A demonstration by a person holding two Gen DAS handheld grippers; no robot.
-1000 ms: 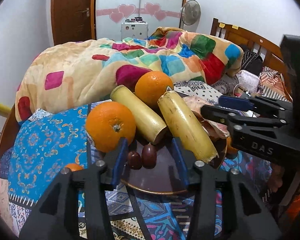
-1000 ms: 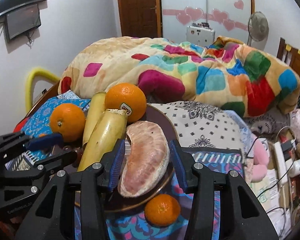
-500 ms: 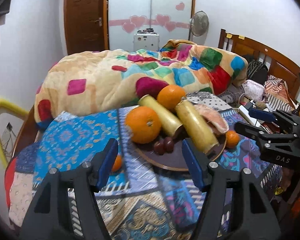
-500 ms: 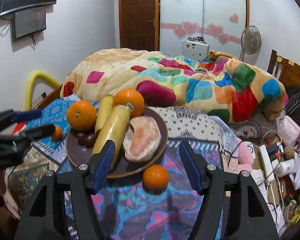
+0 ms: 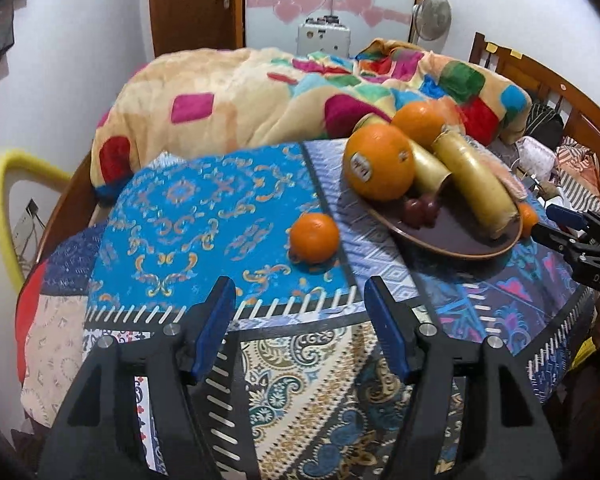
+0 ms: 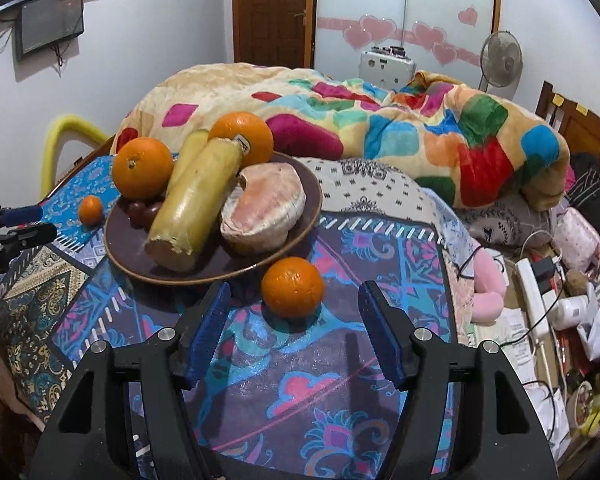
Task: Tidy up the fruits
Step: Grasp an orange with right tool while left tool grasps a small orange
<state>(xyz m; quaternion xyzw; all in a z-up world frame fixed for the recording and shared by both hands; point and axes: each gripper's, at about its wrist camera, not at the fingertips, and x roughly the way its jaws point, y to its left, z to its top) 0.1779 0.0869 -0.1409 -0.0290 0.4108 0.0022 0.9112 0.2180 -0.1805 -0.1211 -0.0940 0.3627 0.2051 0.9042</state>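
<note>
A brown plate [image 6: 216, 270] [image 5: 460, 246] on the patterned bedspread holds two big oranges [image 6: 142, 174] [image 6: 242, 138], two yellow sugarcane pieces [image 6: 192, 204], a peeled pomelo wedge [image 6: 266, 210] and small dark fruits [image 6: 140, 212]. A small tangerine [image 6: 292, 286] lies on the cloth just ahead of my open, empty right gripper [image 6: 294, 334]. Another small tangerine [image 5: 314, 236] lies left of the plate, ahead of my open, empty left gripper [image 5: 300, 326]. The right gripper also shows at the right edge of the left wrist view [image 5: 572, 236].
A colourful quilt [image 6: 380, 120] is heaped behind the plate. A wooden headboard [image 5: 540, 80], bags, a power strip [image 6: 536, 292] and cables lie to the right. A yellow rail [image 5: 4, 200] stands at the bed's left edge.
Both grippers have pulled back and away from the plate, with jaws spread wider. The two small tangerines now lie in front of the grippers.
</note>
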